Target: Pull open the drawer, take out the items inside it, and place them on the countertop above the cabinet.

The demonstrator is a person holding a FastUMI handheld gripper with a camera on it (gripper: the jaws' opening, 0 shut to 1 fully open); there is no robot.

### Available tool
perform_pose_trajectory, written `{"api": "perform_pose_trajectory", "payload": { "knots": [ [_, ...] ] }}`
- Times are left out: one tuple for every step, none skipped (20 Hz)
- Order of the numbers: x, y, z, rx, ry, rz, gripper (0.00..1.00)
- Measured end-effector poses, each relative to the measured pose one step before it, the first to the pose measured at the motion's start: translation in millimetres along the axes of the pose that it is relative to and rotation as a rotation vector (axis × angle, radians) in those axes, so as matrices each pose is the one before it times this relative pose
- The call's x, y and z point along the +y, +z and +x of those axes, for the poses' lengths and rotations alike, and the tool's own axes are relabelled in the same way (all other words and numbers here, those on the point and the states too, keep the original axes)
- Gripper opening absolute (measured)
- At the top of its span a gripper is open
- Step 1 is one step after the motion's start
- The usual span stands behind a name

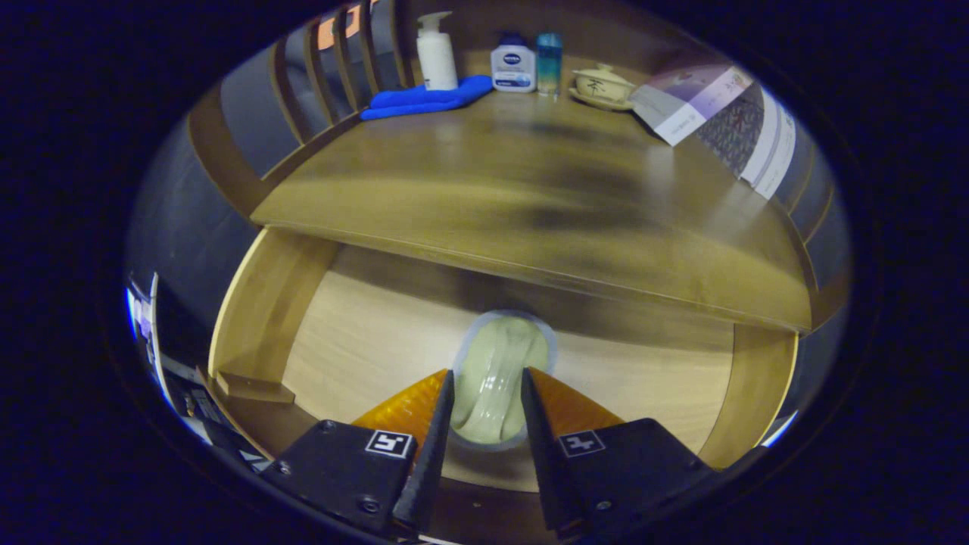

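A soft, slippery-looking pale packet [496, 382] is pinched across its middle by both fingers of the gripper [487, 401], above the open drawer [363, 333], below the countertop [484, 174].

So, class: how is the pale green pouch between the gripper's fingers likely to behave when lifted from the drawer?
The pale green pouch looks glossy, so probably slippery. Its creased middle between the gripper fingers suggests it is soft and may sag. Likely light.

Gripper [487, 382] closed on pale green packet [500, 378] over open drawer [378, 333], below countertop [530, 174].
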State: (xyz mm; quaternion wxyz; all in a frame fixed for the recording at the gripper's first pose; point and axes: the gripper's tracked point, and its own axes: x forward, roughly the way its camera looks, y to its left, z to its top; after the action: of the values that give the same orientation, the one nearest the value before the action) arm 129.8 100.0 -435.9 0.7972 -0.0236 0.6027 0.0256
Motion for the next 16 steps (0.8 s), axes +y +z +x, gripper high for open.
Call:
{"api": "perform_pose_trajectory", "payload": {
  "knots": [
    [-2.33,-1.31,2.7,0.00706,-0.00929,0.00652,0.52],
    [-0.15,-1.66,3.49,0.01385,-0.00053,0.00766,0.47],
    [-0.18,-2.57,2.31,0.00355,-0.00555,0.00149,0.42],
    [0.55,2.6,-1.08,-0.00649,-0.00086,-0.00496,0.36],
    [2.13,-1.86,0.41,0.00105,0.00633,-0.01194,0.34],
    [0.47,-0.21,-1.78,0.00209,0.00618,0.00345,0.3],
    [-0.85,-1.28,-2.04,0.00038,0.00475,0.00694,0.26],
    [0.64,0.5,-3.74,-0.00508,0.00954,0.00626,0.22],
    [-1.36,0.96,-4.95,-0.01054,0.00568,0.00943,0.21],
    [-1.05,2.6,-6.48,-0.01525,0.00382,0.00159,0.2],
    [-2.87,1.12,-6.44,-0.01283,-0.00898,0.00157,0.19],
    [-4.46,0.49,-7.54,-0.00878,-0.01631,-0.00752,0.2],
    [-3.3,-0.26,-7.2,-0.00842,-0.01216,-0.01145,0.2],
    [-1.93,0.1,-7.6,-0.00503,-0.00367,-0.00582,0.2],
    [-1.78,-0.46,-8.01,-0.00513,0.00107,-0.00075,0.2],
    [-1.9,1.42,-7.74,-0.00731,0.00104,-0.00039,0.2]
  ]
}}
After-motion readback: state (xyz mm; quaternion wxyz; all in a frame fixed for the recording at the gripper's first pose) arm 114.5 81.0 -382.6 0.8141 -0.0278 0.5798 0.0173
